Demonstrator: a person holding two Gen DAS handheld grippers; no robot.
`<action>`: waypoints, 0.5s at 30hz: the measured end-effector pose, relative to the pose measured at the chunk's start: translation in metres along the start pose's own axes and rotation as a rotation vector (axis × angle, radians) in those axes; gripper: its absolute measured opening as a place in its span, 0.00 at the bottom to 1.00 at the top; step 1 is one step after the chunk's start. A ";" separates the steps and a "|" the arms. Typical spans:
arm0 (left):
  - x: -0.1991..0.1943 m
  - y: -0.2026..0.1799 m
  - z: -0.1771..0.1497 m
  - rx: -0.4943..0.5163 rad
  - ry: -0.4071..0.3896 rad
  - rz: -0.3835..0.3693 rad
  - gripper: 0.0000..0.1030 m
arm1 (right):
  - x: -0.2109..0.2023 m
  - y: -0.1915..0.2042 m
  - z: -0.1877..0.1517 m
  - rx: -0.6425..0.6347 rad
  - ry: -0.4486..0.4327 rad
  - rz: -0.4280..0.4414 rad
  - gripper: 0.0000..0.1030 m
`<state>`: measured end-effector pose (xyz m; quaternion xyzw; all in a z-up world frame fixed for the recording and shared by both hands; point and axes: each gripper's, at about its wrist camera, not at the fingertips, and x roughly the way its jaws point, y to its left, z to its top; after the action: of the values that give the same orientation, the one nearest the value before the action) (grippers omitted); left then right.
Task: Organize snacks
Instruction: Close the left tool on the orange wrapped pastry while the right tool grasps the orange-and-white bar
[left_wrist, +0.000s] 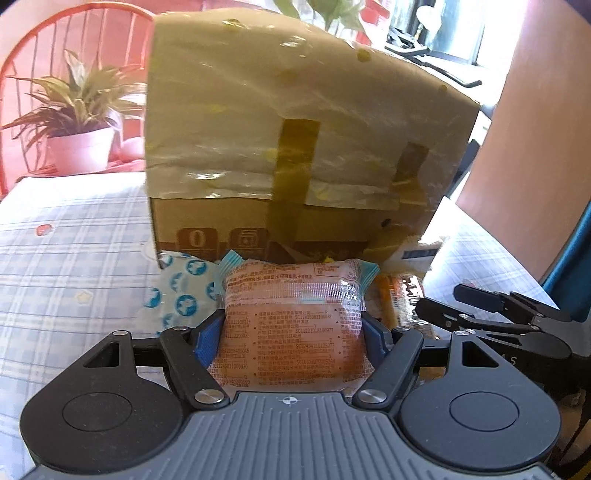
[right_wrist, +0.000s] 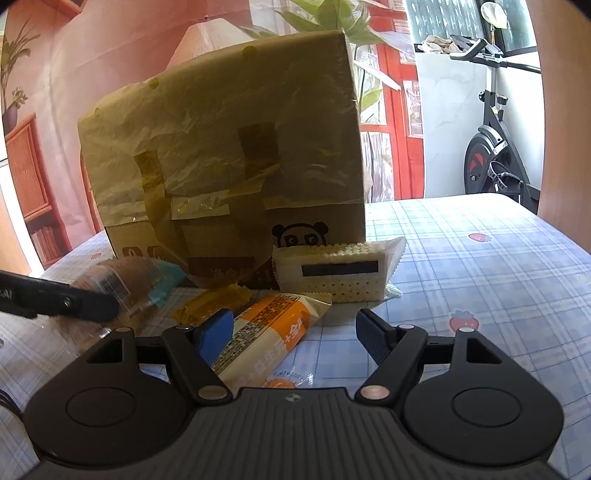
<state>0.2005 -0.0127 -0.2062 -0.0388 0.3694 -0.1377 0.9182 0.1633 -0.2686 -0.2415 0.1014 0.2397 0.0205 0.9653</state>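
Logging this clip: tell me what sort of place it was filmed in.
Probably a home living or dining room: a table under a checked tablecloth, a potted plant, and an exercise bike by the window.

A blue-and-white plaid cloth with small strawberry prints covers the tabletop (right_wrist: 480, 236). Behind it stands an orange wire chair (left_wrist: 48, 48) with a potted plant (left_wrist: 79, 122) in a white pot. A pinkish wall (right_wrist: 92, 55) meets a wicker bookshelf (right_wrist: 29, 177) at left. Red-framed doors (right_wrist: 399, 92) and an exercise bike (right_wrist: 491, 147) sit beside a bright window (right_wrist: 443, 18).
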 end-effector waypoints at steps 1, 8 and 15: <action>-0.002 0.001 -0.001 -0.001 -0.004 0.006 0.74 | 0.000 0.001 0.000 -0.006 0.003 -0.002 0.72; -0.011 0.013 -0.003 -0.032 -0.029 0.022 0.74 | 0.000 0.003 0.007 0.003 0.055 -0.020 0.71; -0.017 0.022 -0.007 -0.074 -0.046 0.033 0.74 | 0.002 0.025 0.021 -0.023 0.093 0.005 0.71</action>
<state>0.1894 0.0131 -0.2036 -0.0700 0.3535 -0.1077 0.9266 0.1750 -0.2480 -0.2196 0.0899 0.2838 0.0305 0.9542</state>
